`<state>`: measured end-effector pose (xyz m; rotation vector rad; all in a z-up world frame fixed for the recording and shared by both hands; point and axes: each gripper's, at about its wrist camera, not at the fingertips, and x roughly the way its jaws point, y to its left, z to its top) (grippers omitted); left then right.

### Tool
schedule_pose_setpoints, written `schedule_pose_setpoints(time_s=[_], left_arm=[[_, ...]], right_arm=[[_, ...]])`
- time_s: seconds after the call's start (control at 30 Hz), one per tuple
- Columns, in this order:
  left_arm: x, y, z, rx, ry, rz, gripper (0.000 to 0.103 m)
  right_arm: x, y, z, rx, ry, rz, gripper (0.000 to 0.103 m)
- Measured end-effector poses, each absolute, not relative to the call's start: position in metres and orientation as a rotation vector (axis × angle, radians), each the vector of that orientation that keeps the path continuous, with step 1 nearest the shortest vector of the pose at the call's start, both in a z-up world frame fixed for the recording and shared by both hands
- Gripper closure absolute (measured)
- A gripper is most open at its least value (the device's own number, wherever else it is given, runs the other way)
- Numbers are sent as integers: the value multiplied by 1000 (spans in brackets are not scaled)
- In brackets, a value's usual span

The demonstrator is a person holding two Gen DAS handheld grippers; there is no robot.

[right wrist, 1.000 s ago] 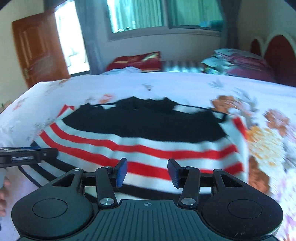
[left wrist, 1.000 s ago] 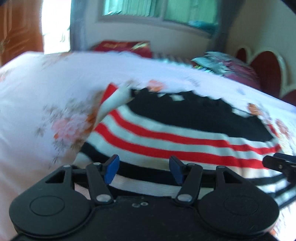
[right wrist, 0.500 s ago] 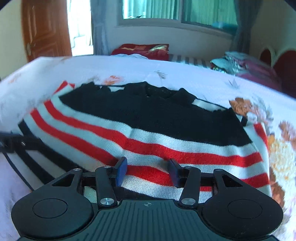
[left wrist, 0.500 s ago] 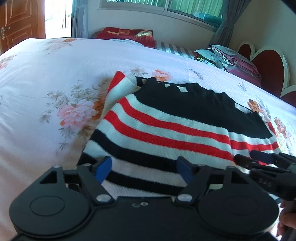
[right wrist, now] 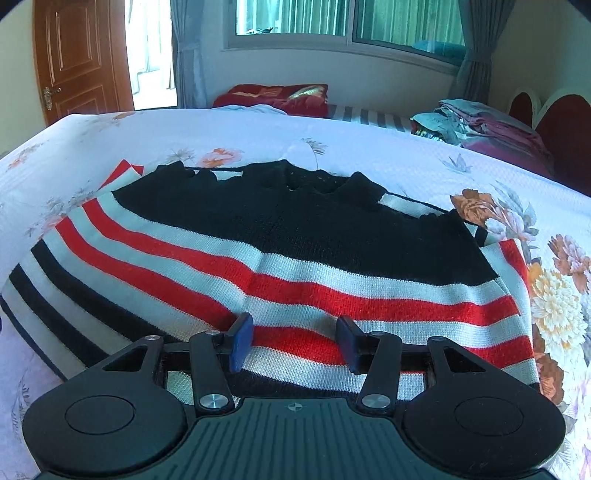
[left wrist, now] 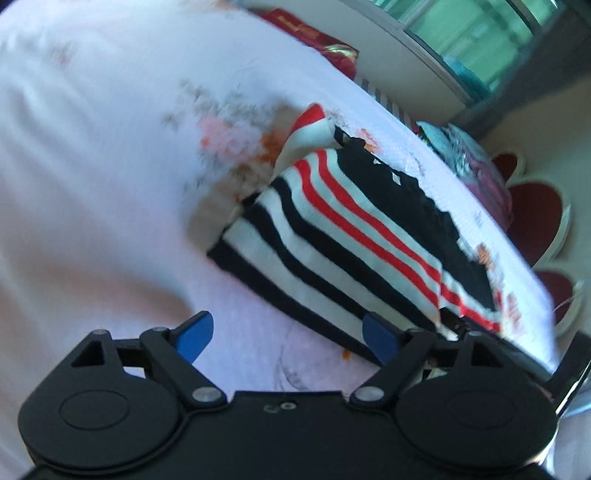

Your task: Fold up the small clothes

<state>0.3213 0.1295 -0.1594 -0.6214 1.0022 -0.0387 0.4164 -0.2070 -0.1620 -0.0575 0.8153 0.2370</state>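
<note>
**Right wrist view: striped sweater flat on the bed, both tongs spread**

Right wrist view shows the striped sweater (right wrist: 280, 258) lying flat on the floral bedsheet (right wrist: 369, 147), folded into a wide band. Its long axis runs left to right across the frame. The black part with the scalloped edge lies on the far side, toward the window (right wrist: 332, 18); the red, white and black stripes lie on the near side. The right gripper (right wrist: 293, 341) sits at the near edge of the sweater, low over the red and white stripes, its blue fingertips (right wrist: 242, 341) spread with only cloth showing between them. Whether the tips touch the knit cannot be told.

In the left wrist view, which is tilted and blurred, the sweater (left wrist: 354, 236) runs on a slant from upper left to lower right. The left gripper (left wrist: 286, 338) is spread wide near the corner with the black stripes. Bare sheet (left wrist: 92, 166) shows between its fingers, and the right-hand fingertip (left wrist: 378, 341) lies just beside or over the sweater's dark hem; which one is unclear.

Farther out, a pile of folded clothes (right wrist: 480, 125) rests near the red headboard (right wrist: 561, 125), a red cushion (right wrist: 273, 98) lies under the window, and a wooden door (right wrist: 79, 62) stands at the left.
</note>
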Motion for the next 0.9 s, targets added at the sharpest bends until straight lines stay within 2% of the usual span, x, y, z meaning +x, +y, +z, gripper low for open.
schedule_pose_setpoints(time_s=[0.13, 0.33, 0.4, 0.43, 0.47, 0.5, 0.53, 0.57, 0.77, 0.9], left_arm=[[333, 130, -179, -747, 976, -58, 15], [361, 134, -197, -879, 827, -34, 10], [371, 134, -201, -897, 789, -39, 14], [374, 134, -203, -901, 772, -42, 24], [378, 134, -205, -910, 762, -43, 41], [382, 135, -210, -931, 762, -46, 50], [384, 138, -215, -954, 759, -36, 65], [385, 141, -219, -973, 757, -21, 73], [381, 142, -218, -996, 708, -21, 86], [380, 133, -191, -910, 655, -66, 87]], right_arm=[[414, -211, -155, -4, 790, 215, 53], [420, -211, -148, 41, 771, 204, 53], [424, -207, -152, 25, 785, 207, 53], [428, -204, -158, 10, 811, 210, 53], [428, -201, -163, -6, 811, 208, 52], [428, -199, -164, -21, 798, 207, 50], [427, -197, -164, -28, 797, 204, 50], [427, -197, -164, -29, 796, 202, 49], [425, -201, -169, -21, 786, 216, 49], [425, -204, -168, -10, 782, 227, 49]])
